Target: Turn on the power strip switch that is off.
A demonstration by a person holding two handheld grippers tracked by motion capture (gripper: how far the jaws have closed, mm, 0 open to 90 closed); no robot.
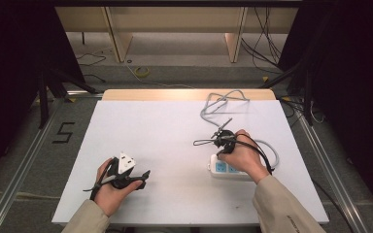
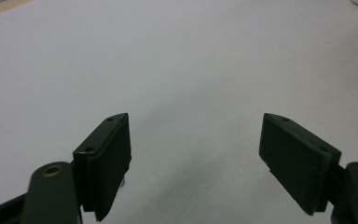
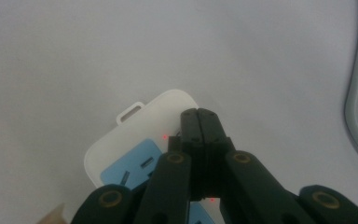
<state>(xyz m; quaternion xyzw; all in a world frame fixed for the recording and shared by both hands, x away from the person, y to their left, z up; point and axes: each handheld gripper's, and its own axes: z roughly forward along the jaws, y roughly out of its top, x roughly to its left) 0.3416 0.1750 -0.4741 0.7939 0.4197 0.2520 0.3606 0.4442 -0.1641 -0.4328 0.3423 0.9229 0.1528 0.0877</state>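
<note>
Looked like things had barely got going here. The right gripper point(image 3: 199, 116) had its jaws squeezed fully together with nothing between them, tips sitting right over the white end of the power strip point(image 3: 135, 144), maybe pressing it, hard to say. No plug was in any socket. The strip was white with pale blue socket faces and a small hanging tab, its grey cable point(image 1: 223, 104) looping away behind it. The left gripper point(image 2: 196, 158) was well apart from the strip, jaws wide, empty, over bare surface point(image 1: 165, 131).
</note>
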